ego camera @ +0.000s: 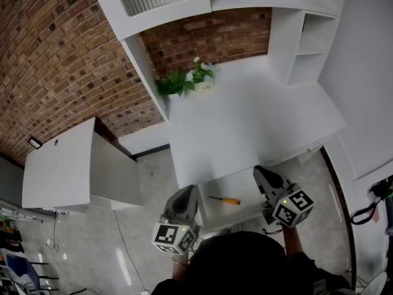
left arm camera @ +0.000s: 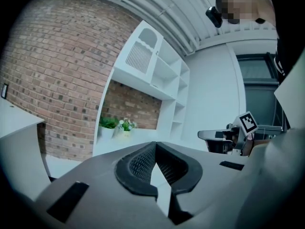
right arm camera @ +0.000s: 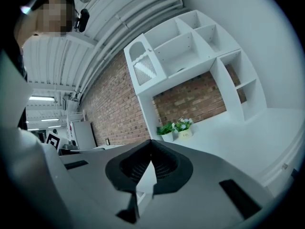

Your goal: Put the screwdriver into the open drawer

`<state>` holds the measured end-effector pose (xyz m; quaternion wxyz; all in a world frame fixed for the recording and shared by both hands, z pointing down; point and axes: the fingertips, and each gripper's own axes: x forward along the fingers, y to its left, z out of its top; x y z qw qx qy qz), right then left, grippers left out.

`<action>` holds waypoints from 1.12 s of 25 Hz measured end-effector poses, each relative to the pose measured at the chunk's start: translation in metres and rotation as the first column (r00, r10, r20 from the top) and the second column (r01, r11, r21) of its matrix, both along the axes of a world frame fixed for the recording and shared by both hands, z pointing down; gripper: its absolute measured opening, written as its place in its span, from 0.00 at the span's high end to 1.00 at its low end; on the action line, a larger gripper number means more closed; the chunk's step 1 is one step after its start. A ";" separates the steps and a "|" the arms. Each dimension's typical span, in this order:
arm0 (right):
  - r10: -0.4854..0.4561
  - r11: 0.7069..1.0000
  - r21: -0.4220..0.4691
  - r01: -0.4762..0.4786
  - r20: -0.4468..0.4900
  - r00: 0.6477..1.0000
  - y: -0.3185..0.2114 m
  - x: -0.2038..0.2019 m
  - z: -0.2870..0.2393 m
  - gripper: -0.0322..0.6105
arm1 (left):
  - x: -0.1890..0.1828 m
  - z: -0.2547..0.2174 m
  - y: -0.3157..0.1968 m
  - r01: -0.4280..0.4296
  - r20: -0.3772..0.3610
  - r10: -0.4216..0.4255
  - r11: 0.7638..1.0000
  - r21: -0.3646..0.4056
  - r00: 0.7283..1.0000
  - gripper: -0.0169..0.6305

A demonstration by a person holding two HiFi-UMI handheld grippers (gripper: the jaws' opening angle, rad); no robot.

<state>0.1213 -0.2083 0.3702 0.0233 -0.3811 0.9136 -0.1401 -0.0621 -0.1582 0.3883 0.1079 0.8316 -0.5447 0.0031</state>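
Observation:
In the head view the screwdriver (ego camera: 226, 200), with an orange handle and a thin dark shaft, lies flat in the open white drawer (ego camera: 212, 186) under the front edge of the desk (ego camera: 245, 121). My left gripper (ego camera: 185, 193) hovers at the drawer's left side. My right gripper (ego camera: 261, 173) is at the drawer's right side. Both are shut with nothing between the jaws. In the left gripper view the left gripper (left arm camera: 155, 146) points over the desk, and the right gripper (right arm camera: 151, 151) does the same in its own view. Neither gripper view shows the screwdriver.
A potted plant with white flowers (ego camera: 193, 78) stands at the back of the desk beside a white shelf unit (ego camera: 307, 48). A low white cabinet (ego camera: 61, 165) stands to the left on the grey floor. Cables (ego camera: 368, 211) lie at the far right.

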 end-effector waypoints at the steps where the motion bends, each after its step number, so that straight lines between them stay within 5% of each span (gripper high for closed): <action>1: 0.015 1.000 0.009 -0.015 0.008 1.000 -0.001 0.003 -0.005 0.93 | -0.002 -0.003 0.000 0.009 0.007 -0.009 1.000 0.008 1.000 0.96; 10: 0.085 0.993 0.076 -0.087 0.032 0.996 -0.009 0.026 -0.035 0.93 | -0.018 -0.035 -0.006 0.086 0.061 -0.092 0.992 0.090 0.994 0.96; 28: 0.113 0.984 0.134 -0.114 0.019 0.993 -0.009 0.032 -0.050 0.93 | -0.024 -0.056 -0.010 0.107 0.077 -0.120 0.982 0.153 0.990 0.96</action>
